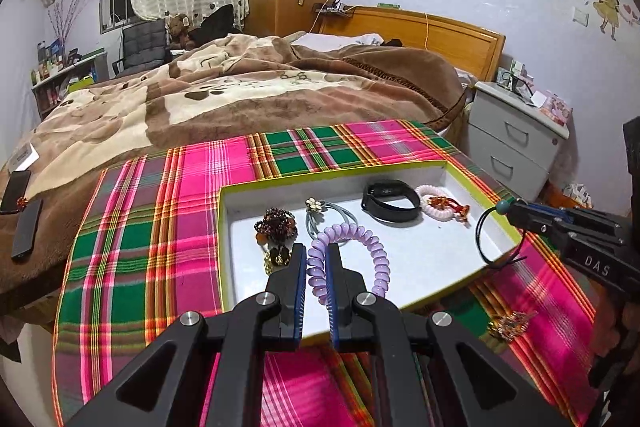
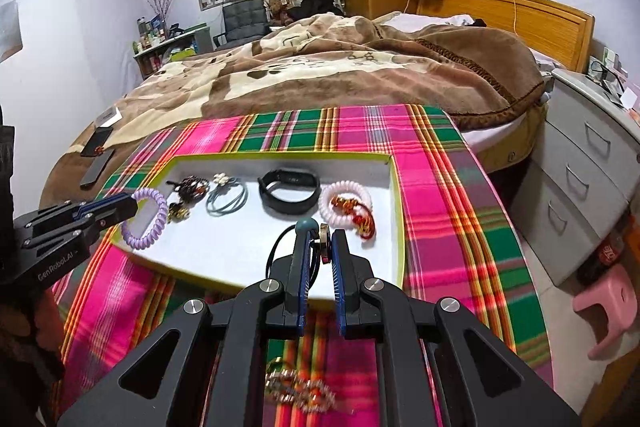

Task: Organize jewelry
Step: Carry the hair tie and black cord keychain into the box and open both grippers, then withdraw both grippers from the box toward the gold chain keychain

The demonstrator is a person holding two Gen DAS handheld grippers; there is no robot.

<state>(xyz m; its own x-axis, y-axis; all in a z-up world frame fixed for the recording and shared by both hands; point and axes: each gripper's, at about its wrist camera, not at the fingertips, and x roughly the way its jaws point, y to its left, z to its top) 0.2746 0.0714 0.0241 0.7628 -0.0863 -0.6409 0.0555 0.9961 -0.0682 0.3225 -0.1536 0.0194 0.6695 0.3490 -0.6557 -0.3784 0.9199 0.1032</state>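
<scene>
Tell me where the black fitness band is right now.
The black fitness band lies inside the white tray, toward its far side, between the grey-blue hair ties on its left and the pink spiral hair tie on its right.

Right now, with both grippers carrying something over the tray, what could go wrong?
The purple coil hair tie is pinched at one end only by the left gripper, so it could slip. The right gripper holds a black cord charm whose loop dangles and might snag the tray rim.
</scene>
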